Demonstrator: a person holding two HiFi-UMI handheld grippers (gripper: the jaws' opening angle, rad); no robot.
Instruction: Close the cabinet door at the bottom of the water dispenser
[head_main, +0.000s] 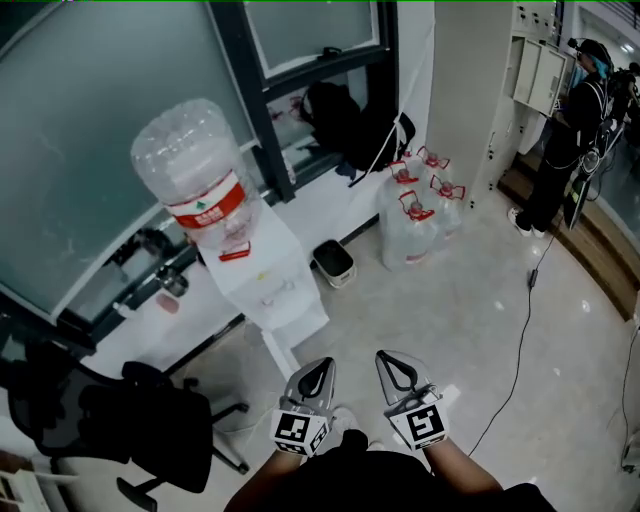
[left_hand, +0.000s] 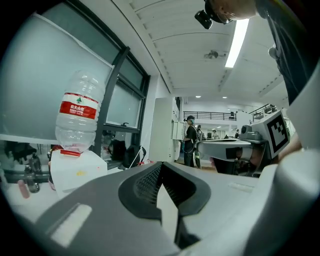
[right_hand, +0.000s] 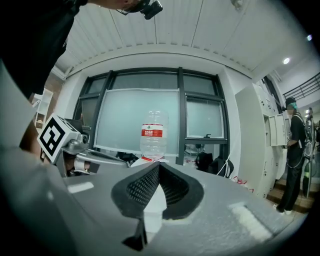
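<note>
The white water dispenser stands against the window wall with an upturned clear bottle bearing a red label on top. At its foot a narrow white panel juts out toward me; it looks like the cabinet door standing open, seen edge-on. My left gripper and right gripper hang side by side just in front of that panel, both shut with nothing in them and apart from it. In the left gripper view the dispenser is at the left; in the right gripper view the bottle rises above the shut jaws.
A black office chair stands at the lower left. A small bin and several empty water jugs sit right of the dispenser. A black cable runs over the floor. A person stands at the far right.
</note>
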